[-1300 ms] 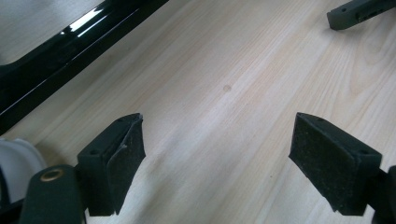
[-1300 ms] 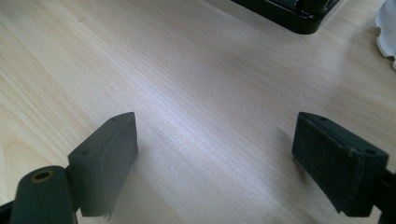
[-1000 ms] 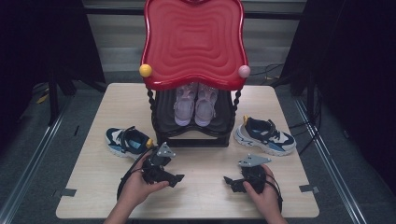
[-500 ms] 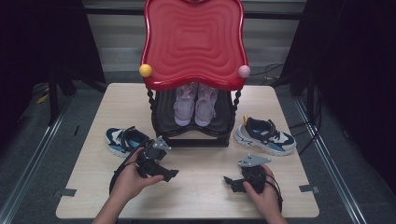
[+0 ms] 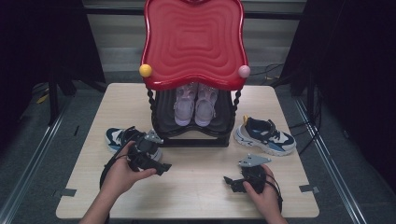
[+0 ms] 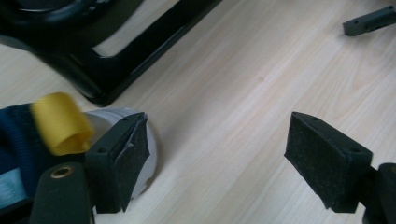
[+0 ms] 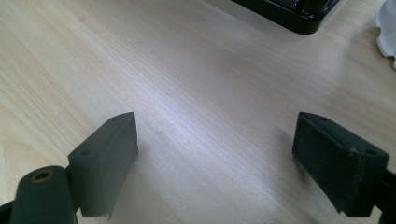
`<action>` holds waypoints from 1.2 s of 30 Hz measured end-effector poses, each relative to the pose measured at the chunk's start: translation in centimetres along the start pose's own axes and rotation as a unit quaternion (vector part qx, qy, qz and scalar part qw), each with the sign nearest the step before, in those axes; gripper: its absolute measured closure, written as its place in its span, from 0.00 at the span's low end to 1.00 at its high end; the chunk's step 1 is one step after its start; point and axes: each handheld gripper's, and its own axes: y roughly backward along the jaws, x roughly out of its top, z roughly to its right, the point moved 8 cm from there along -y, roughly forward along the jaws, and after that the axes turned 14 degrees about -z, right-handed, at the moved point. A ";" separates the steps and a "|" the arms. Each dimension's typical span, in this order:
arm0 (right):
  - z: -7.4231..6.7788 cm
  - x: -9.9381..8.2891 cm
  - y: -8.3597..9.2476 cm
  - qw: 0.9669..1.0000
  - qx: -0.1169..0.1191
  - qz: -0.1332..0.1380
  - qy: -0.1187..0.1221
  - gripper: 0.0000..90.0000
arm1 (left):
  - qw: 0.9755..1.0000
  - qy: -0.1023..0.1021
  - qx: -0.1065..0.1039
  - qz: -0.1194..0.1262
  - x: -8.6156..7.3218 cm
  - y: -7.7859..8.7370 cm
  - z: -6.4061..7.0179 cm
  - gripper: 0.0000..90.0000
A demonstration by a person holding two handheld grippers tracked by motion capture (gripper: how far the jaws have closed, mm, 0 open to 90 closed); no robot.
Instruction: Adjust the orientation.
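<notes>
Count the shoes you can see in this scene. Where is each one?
4: two pink shoes side by side on the rack's lower shelf, a blue sneaker left of it, a sneaker on the table right of it.

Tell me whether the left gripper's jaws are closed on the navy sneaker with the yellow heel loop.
No: the left gripper stands open beside the navy sneaker with the yellow heel loop.

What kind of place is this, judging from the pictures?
Probably a staged recording room, not a home: a lone wooden table between dark curtains, and a red shoe rack with small sneakers laid out around it.
</notes>
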 end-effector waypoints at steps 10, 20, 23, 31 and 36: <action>0.0 0.0 0.0 1.000 0.000 0.000 0.001 0.15 | 1.000 0.006 0.015 -0.002 0.2 1.4 -0.9 0.23; 0.0 0.0 0.0 1.000 0.000 0.000 0.000 0.15 | 0.999 0.028 0.035 0.002 -0.1 2.3 -2.8 0.23; 0.0 0.0 0.0 1.000 0.000 0.000 0.000 0.15 | 0.998 0.033 0.048 0.006 -0.3 2.6 -3.6 0.23; 0.0 0.0 0.0 1.000 0.000 0.000 0.000 0.15 | 0.997 0.055 0.053 0.005 -0.8 2.1 -5.1 0.23; 0.0 0.0 0.0 1.000 0.000 0.000 0.000 0.15 | 0.996 0.066 0.057 -0.001 -1.1 1.3 -5.8 0.24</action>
